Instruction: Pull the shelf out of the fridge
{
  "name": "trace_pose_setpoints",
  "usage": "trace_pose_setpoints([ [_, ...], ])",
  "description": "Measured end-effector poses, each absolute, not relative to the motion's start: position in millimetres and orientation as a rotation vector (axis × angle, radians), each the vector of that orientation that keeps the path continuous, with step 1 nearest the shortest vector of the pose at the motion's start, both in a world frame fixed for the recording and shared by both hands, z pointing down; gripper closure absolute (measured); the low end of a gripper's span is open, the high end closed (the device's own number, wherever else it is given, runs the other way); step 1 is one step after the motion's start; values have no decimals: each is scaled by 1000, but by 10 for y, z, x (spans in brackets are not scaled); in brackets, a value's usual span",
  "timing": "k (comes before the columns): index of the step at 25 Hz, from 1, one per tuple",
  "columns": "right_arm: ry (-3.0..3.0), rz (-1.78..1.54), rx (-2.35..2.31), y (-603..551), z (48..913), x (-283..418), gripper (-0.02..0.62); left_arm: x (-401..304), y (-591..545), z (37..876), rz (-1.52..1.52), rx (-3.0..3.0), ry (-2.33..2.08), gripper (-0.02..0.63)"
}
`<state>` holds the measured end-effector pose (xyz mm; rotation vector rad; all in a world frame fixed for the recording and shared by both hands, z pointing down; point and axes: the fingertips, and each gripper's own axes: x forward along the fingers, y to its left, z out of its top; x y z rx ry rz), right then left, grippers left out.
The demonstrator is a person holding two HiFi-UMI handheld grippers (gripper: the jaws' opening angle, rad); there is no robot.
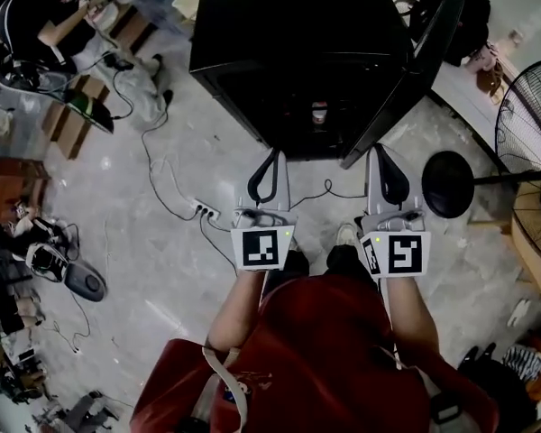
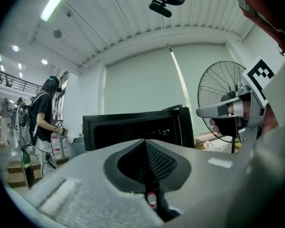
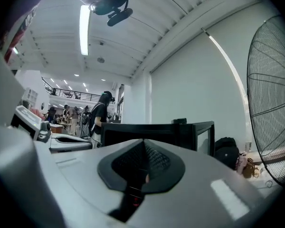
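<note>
**Head view:** A person in a red top stands over a black fridge [image 1: 288, 52] set on the floor [image 1: 162, 269], its door [image 1: 406, 88] swung open to the right. The left gripper [image 1: 272, 156] and right gripper [image 1: 380, 152] are held side by side, aimed at the open front and just short of it. A small bottle [image 1: 319, 113] shows in the dark cavity. The shelf cannot be picked out in that gloom. It is judged to lie inside, probably under the bottle. A power strip [image 1: 205, 210] and its cables trail across the floor to the left.

**Left gripper view:** The fingers [image 2: 164, 163] are clenched together on nothing. The fridge stands straight ahead, and the bottle is glimpsed through the slot below the tips. A fan [image 2: 218, 99] stands to the right, and a bystander [image 2: 45, 113] to the left.

**Right gripper view:** These fingers [image 3: 156, 161] are likewise pressed shut and empty. The fridge is ahead, with its door seen edge-on at the right.

**How the shelf should handle:** It is probably a stiff, fairly light panel of wire or glass riding in side rails. It should slide rather than lift, and it would likely bind if drawn from one corner alone. The sensible hold is the front edge, one gripper near each end, pulled evenly. Both sets of fingers would need to open first. If the bottle does stand on the shelf, it is small and smooth and could tip during the pull.
</note>
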<state>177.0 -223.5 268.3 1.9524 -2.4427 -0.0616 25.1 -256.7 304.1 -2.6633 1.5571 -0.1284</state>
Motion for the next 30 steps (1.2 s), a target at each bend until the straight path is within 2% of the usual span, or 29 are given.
trace_pose_setpoints([
  [8, -2591, -1, 1788, -2318, 2920, 2193, 598, 684, -2656, 3481, -211, -2618, 1743, 607],
  [17, -2662, 56, 1656, -2432, 3244, 2133, 598, 872, -2937, 4300, -189, -2770, 1926, 578],
  [25, -2623, 105, 1589, -2628, 3645, 1920, 598, 801, -3327, 5093, -140, -2890, 2029, 504],
  [30, -2608, 118, 1546, -2765, 3869, 1740, 598, 729, -3583, 5570, -7, -2987, 2153, 430],
])
